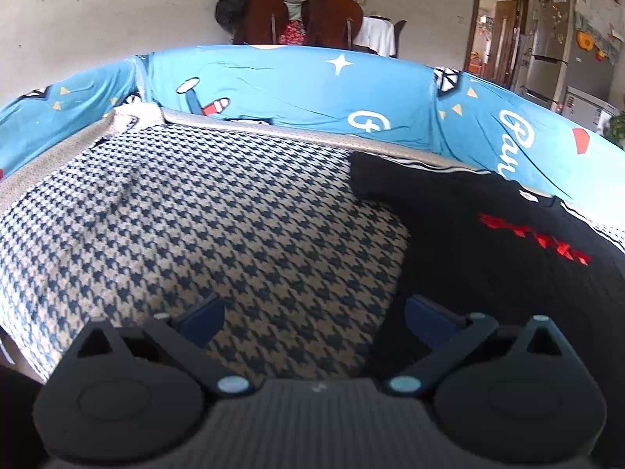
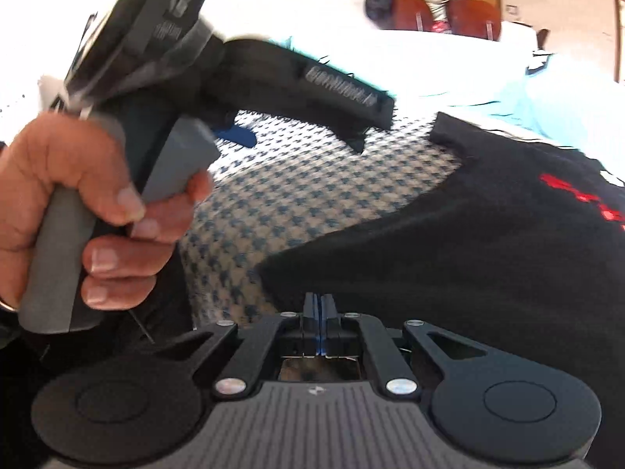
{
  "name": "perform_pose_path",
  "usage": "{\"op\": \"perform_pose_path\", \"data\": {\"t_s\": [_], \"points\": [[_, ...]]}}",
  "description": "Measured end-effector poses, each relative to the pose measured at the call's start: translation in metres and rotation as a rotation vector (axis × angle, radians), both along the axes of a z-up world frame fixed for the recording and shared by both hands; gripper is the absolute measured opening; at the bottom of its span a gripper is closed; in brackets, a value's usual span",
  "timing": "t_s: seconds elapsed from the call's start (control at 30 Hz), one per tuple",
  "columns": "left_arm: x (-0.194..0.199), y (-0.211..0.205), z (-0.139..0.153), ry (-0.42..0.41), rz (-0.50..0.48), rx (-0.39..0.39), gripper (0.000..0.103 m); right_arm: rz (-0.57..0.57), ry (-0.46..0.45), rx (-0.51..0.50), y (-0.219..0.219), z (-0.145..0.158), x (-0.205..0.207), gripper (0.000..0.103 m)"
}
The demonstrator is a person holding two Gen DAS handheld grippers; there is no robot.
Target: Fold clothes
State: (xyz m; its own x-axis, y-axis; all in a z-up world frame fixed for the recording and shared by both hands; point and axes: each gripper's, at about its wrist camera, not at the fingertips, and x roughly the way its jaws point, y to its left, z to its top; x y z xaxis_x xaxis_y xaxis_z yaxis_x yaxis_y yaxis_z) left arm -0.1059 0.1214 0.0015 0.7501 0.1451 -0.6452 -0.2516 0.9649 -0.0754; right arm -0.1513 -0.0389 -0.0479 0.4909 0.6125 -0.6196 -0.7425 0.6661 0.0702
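Now we see our left gripper (image 1: pixel 314 314), its blue-padded jaws spread wide with nothing between them, hanging over the bare blue-and-cream houndstooth cover (image 1: pixel 218 211) that lies under everything. Just right of it lies the black garment with red lettering (image 1: pixel 508 258), spread flat on that cover, one short sleeve reaching toward the far side. Beyond the cover a bright blue cloth printed with white stars and letters (image 1: pixel 297 82) runs along the far edge. From the right wrist view, our right gripper (image 2: pixel 319 305) has its jaws pressed fully together at the near hem of the black garment (image 2: pixel 449 242); whether cloth is pinched between the pads we cannot tell. To its left our left hand (image 2: pixel 78 211) wraps the grey handle (image 2: pixel 54 258) of the other gripper, above the houndstooth cover (image 2: pixel 297 195).
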Motion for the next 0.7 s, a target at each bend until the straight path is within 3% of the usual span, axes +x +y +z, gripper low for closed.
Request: {"op": "perform_pose_path", "data": {"t_s": [0.27, 0.7], "points": [[0.008, -0.031, -0.008, 0.034, -0.103, -0.042, 0.103, -0.157, 0.044, 0.034, -0.057, 0.008, 0.027, 0.005], [0.046, -0.093, -0.002, 0.034, -0.274, 0.016, 0.103, -0.442, 0.028, -0.021, -0.161, 0.038, 0.086, 0.005]]}}
